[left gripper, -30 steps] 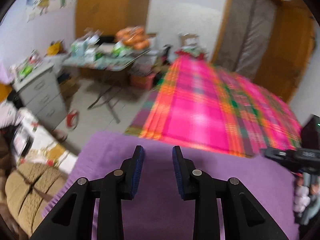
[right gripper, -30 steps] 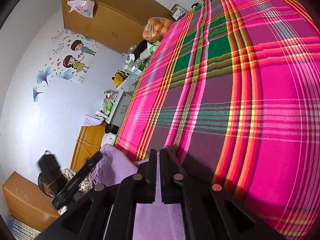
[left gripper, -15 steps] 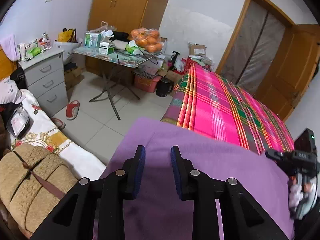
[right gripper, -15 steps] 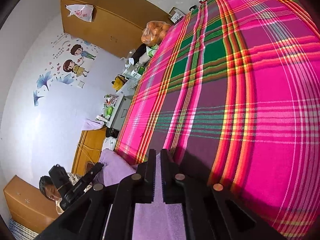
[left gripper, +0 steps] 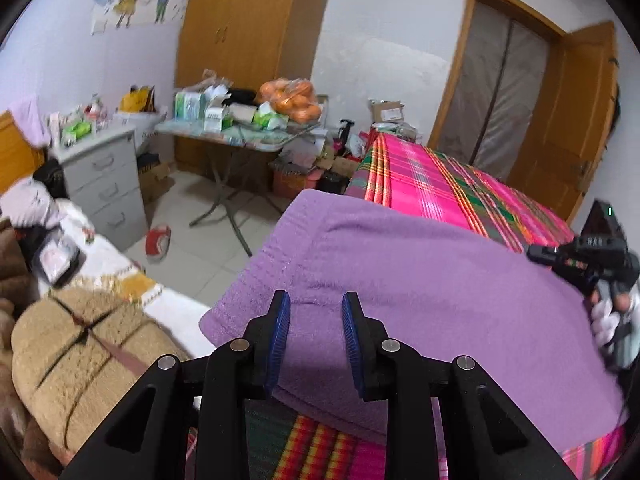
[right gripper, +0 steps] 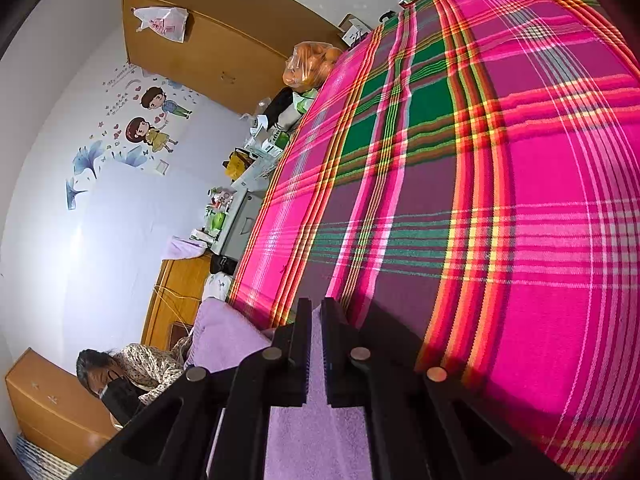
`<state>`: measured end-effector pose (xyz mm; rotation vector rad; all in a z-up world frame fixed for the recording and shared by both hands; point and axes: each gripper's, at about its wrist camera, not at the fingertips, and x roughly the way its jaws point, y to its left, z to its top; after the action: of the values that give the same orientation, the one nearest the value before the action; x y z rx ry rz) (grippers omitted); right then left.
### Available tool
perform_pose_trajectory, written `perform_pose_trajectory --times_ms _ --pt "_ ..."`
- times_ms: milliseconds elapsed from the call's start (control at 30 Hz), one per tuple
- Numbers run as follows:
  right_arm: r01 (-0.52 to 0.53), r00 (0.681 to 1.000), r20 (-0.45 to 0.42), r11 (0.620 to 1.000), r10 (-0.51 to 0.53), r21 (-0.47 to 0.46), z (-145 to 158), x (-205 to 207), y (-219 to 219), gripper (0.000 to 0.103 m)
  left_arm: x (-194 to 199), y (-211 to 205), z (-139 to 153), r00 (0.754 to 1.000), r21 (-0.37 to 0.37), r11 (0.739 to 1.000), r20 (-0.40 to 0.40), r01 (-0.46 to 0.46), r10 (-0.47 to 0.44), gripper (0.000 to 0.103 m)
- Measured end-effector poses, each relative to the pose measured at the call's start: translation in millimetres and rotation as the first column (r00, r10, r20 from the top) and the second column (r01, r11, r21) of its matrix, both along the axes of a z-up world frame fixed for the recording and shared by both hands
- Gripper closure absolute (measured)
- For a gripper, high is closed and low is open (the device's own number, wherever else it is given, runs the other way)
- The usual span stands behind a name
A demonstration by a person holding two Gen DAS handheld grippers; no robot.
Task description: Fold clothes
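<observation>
A purple fleece cloth (left gripper: 420,280) lies spread over the near end of the pink plaid bed (left gripper: 460,188). My left gripper (left gripper: 316,312) sits low over its near edge. Cloth fills the narrow gap between the blue pads (left gripper: 282,320), and a crease runs from pad to pad. At the cloth's right corner, a white-gloved hand holds my right gripper (left gripper: 536,252). In the right wrist view, the right gripper (right gripper: 316,308) is shut on a strip of the purple cloth (right gripper: 232,340), and the plaid bed (right gripper: 480,160) stretches away beyond it.
Left of the bed are tiled floor, a folding table (left gripper: 240,136) piled with boxes and a bag of oranges, a grey drawer cabinet (left gripper: 104,184) and a red slipper (left gripper: 158,240). A tan bundle (left gripper: 80,352) lies near left. A person (right gripper: 132,368) is at the bedside.
My left gripper has drawn back with the cloth, so more purple cloth and its left corner now show. The right gripper has stayed put, still closed on its corner.
</observation>
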<state>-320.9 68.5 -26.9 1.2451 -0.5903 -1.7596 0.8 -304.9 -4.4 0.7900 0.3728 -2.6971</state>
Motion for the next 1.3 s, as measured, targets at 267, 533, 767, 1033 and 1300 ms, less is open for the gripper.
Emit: perform_pose_trajectory --times_ms 267,533,767,1033,1300 --pt "-0.017 1.000 -0.022 1.000 0.016 -0.022 4.6 1.9 3.2 0.086 5.2 6.9 -8.7 0.998 -0.069 0.998 -0.064 -0.012 0.008 0.075" --pt "0.059 0.997 -0.039 0.996 -0.061 -0.066 17.2 11.5 15.0 0.066 7.1 3.2 -11.7 0.997 -0.056 0.998 -0.080 -0.011 0.006 0.075" --pt "0.103 0.994 -0.031 0.995 -0.103 -0.002 33.2 94.6 56.2 0.063 10.1 3.5 -13.9 0.995 -0.049 0.999 -0.101 0.003 -0.007 0.075" --pt "0.348 0.938 -0.048 0.930 -0.345 0.120 24.4 121.6 150.4 0.084 10.5 2.3 -12.7 0.995 -0.027 1.000 -0.101 0.017 -0.019 0.075" --pt "0.541 0.840 -0.176 0.819 -0.514 0.192 42.1 148.8 217.4 0.088 11.0 4.1 -2.8 0.997 0.024 1.000 -0.073 -0.005 0.006 0.074"
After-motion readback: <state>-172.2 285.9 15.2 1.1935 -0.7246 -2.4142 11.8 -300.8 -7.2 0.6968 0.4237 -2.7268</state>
